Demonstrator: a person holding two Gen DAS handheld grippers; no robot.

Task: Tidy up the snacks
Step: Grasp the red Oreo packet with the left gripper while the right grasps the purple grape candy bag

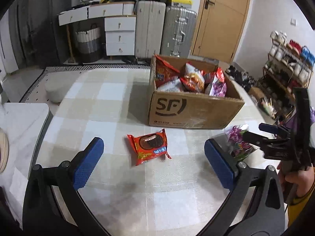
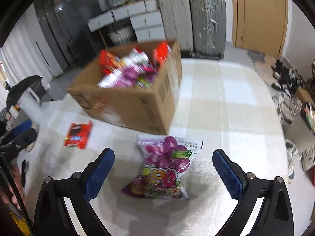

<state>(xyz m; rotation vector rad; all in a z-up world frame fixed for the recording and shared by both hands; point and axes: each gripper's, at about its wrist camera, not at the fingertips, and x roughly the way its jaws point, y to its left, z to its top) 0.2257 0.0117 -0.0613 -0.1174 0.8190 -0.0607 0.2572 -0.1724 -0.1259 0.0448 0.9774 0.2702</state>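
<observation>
A red cookie packet [image 1: 150,147] lies flat on the checked tablecloth, just ahead of my open left gripper [image 1: 153,153]; it also shows in the right wrist view [image 2: 78,134]. A purple candy bag [image 2: 163,167] lies on the cloth between the fingers of my open right gripper [image 2: 163,169], touching neither pad. The bag [image 1: 239,143] shows in the left wrist view beside the right gripper's body. An open cardboard box [image 1: 189,110] marked SF stands behind, holding several snack bags [image 1: 193,78]; it also shows in the right wrist view [image 2: 137,106].
The table [image 1: 110,106] has a rounded edge at left, with a white side surface [image 1: 21,122] beside it. Suitcases [image 1: 165,29], white drawers [image 1: 120,33] and a wooden door [image 1: 220,17] stand behind. A shoe rack [image 1: 287,64] is at right.
</observation>
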